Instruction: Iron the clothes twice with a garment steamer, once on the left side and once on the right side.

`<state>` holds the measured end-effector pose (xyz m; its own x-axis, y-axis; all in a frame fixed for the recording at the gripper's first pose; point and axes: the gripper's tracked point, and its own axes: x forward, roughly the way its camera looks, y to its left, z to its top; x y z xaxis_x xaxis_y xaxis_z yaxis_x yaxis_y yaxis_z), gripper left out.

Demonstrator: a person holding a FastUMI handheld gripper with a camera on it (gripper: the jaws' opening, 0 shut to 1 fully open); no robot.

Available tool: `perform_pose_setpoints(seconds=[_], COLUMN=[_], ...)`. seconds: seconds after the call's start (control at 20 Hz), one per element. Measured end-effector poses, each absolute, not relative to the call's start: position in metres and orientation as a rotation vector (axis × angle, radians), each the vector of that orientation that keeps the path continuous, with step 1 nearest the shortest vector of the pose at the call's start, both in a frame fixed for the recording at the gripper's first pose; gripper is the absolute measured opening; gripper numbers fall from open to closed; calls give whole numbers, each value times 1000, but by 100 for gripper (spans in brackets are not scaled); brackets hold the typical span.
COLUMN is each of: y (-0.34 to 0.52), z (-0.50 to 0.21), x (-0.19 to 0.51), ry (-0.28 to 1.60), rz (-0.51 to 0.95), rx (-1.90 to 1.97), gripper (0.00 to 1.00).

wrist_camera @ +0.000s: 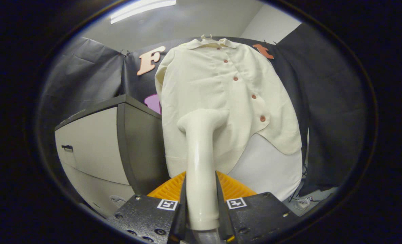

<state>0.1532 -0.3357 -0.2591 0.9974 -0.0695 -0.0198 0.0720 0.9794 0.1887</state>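
One shirt (221, 101), five visible buttons (254, 96), one steamer (201, 162), one cabinet (112, 145).

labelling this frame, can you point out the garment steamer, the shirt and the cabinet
garment steamer (201, 159), gripper view, on its handle, clamped between the fingers of the hand-held gripper (202, 211)
shirt (194, 78), gripper view, on the front panel beside the buttons
cabinet (92, 145), gripper view, on its pale door

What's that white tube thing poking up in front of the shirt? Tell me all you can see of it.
It is the garment steamer, a glossy cream plastic wand. Its long handle rises upright between the fingers of the gripper, which clamp it on both sides. At the top it bends into a wider head, set against the lower front of the hanging cream shirt, on the side away from the buttons. No steam is visible.
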Motion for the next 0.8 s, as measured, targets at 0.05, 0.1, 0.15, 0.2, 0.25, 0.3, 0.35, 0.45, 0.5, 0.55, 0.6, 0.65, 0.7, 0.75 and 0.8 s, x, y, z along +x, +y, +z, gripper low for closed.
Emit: perform_pose_setpoints(seconds=[0.05,0.1,0.15,0.2,0.25,0.3,0.35,0.45,0.5,0.55,0.6,0.65,0.7,0.75,0.8], y=[-335,-334,-333,-333,-332,-332,-332,-336,-340,-343,-347,-352,-358,-366,-377], z=[-264,-266,-267,-263,-258,-251,-240,-207,-191,-174,-155,-134,-114,-94,-74], x=[151,149,147,145,142,140,138,132,130,130,131,132,136,141,147], ry=[16,11,6,-8,-11,-12,-24,-70,-88,-101,-120,-137,-151,-167,-182], rz=[-63,-58,-56,-59,-60,-56,-50,-45,-45,-40,-36,-32,-31,-33,-34], rx=[205,215,222,221,213,210,213,195,182,171,159,144,135,124,122], gripper=[38,38,38,38,38,38,38,38,38,38,38,38,38,38,38])
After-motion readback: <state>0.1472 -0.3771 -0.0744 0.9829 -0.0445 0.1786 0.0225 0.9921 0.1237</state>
